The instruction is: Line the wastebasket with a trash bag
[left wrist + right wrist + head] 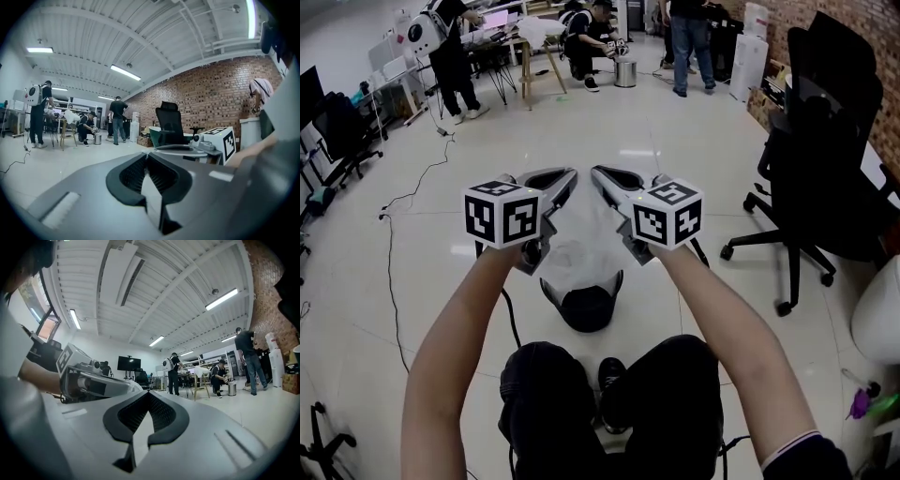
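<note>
Head view, crinkled translucent bag (577,253), round wastebasket (586,307)

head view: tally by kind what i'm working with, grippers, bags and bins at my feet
grippers: 2, left gripper, right gripper
trash bag: 1, pinched by both
wastebasket: 1
total: 4

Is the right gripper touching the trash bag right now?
Touching. In the right gripper view, the right gripper has its jaws shut on a pale fold of the trash bag.
</note>
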`<state>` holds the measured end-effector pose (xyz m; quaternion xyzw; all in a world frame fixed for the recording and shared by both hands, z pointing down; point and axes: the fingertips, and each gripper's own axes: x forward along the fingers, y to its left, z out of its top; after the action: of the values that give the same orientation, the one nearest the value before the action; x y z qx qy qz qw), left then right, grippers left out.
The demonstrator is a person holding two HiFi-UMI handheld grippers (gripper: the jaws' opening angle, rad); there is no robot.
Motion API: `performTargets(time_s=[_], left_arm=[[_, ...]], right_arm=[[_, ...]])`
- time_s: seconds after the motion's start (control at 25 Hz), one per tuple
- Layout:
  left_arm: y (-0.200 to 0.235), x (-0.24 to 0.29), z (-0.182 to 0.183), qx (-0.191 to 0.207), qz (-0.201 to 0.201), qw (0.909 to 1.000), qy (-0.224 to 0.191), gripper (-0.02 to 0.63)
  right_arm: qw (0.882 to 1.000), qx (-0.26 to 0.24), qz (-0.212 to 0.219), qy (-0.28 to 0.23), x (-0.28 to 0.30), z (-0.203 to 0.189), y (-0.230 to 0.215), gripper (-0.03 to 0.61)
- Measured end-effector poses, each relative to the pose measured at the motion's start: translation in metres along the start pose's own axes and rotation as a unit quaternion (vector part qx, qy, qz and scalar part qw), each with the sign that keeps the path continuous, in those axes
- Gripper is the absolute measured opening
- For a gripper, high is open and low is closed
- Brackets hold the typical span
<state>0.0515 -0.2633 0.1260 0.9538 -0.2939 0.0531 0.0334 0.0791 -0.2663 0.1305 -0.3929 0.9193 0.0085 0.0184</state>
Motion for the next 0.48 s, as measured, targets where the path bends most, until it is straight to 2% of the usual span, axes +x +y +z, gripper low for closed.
performTargets(time_s=[0.32,0.48], left_arm=[[-0.001,-0.017,0.004,-0.004,0.013,0.9999,-0.007,0.011],[0.001,-0.025,0.005,-0.002,0.036,0.9993,-0.006,0.011]], right_arm=[[1.0,-0.003,0.008,-0.007,0.0,0.011,0.016,0.002],[1.0,-0.003,0.005,-0.009,-0.003,0.018,0.022,0.002]])
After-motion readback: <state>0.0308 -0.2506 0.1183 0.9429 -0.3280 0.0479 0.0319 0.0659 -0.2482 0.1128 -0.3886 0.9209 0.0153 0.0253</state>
